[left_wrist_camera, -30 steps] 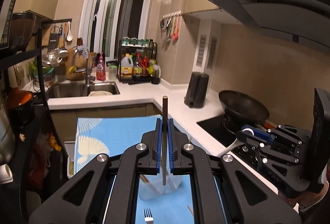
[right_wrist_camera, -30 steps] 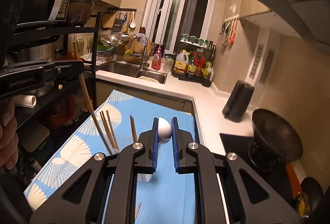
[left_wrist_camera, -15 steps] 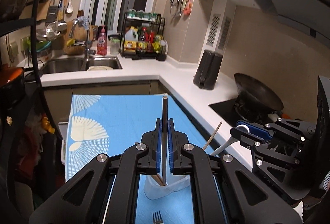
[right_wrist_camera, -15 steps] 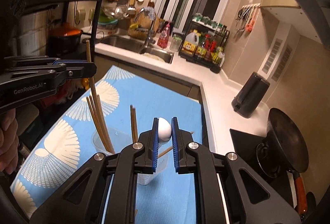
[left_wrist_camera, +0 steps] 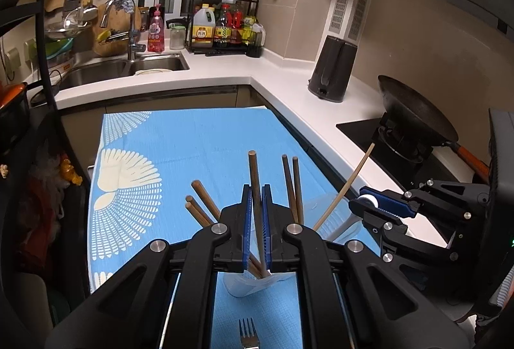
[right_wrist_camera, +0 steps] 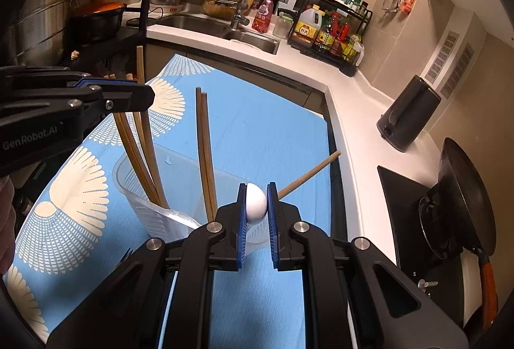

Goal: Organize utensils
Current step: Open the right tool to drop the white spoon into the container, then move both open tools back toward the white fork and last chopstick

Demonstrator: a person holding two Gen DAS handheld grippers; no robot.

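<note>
Chopsticks (left_wrist_camera: 290, 185), round brown wooden sticks, stand fanned out in a clear plastic cup (left_wrist_camera: 253, 284) on the blue cloth with white fan prints (left_wrist_camera: 192, 156) covering the worktop. From the left wrist, the left tool (left_wrist_camera: 256, 230) pinches one upright dark chopstick (left_wrist_camera: 255, 182) whose lower end reaches into the cup; a steel fork (left_wrist_camera: 249, 334) lies on the cloth below.

From the right wrist, the right tool (right_wrist_camera: 256, 204) pinches a smooth white spoon (right_wrist_camera: 256, 201) above the ribbed cup (right_wrist_camera: 154, 188); one paler chopstick (right_wrist_camera: 308, 172) leans far right.
</note>
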